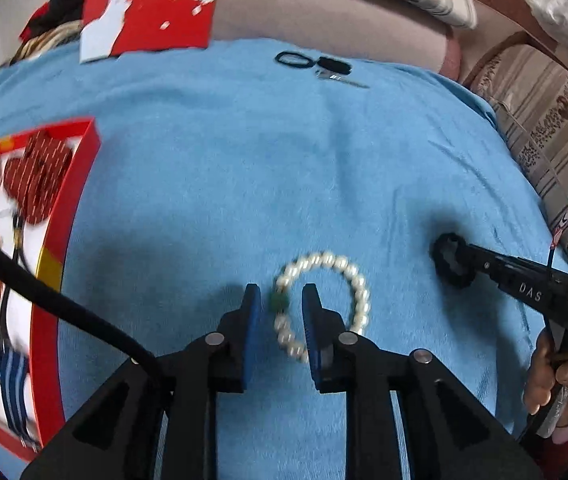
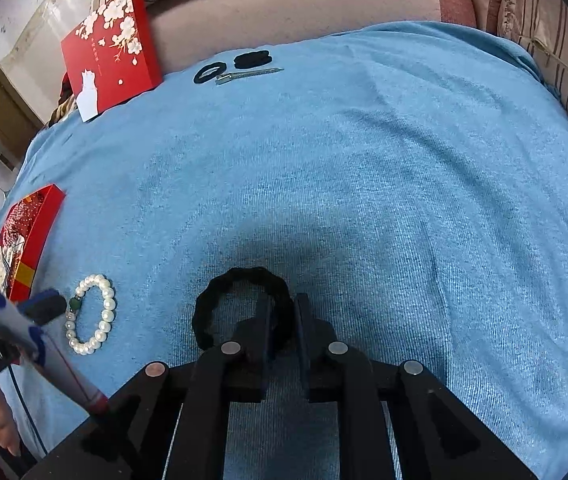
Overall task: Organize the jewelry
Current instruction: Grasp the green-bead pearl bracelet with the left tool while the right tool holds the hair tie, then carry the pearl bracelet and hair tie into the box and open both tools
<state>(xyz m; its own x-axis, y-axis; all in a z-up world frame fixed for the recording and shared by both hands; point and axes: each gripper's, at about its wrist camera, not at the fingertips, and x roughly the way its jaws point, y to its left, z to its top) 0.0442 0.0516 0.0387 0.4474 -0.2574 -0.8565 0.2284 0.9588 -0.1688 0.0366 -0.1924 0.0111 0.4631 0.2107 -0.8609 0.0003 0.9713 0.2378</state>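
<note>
A blue cloth [image 2: 364, 180] covers a soft surface and fills most of both views.

Left wrist view: the left gripper [image 1: 281, 300] points forward with its two blue-padded fingers spread apart. A pearl bracelet [image 1: 326, 300] with one green bead lies flat on the cloth at the centre. The bracelet's beaded side with the green bead sits in the gap between the fingers, and the right finger stands inside the ring. Whether the pads touch the beads cannot be told. At 9 o'clock an open red box [image 1: 64, 240] sits on the cloth with patterned fabric items inside, blurred. At 11 o'clock its red lid [image 1: 152, 4] with white blossoms stands propped up at the far edge of the cloth. At 12 o'clock, far off, lie thin black hair ties [image 1: 294, 59] just beside a silver hair clip [image 1: 342, 79]. At 3 o'clock the right gripper [image 1: 450, 260] reaches in, held by a hand [image 1: 564, 384].

Right wrist view: the right gripper's fingers are nearly together, pinched on the rim of a thick black braided hair tie [image 2: 240, 304], which sits at the centre of the view over the cloth. The pearl bracelet lies at 9 o'clock, with the left gripper's fingertip just beside its green bead. The red box is beyond it at the left edge; the lid is at 11 o'clock.
</note>
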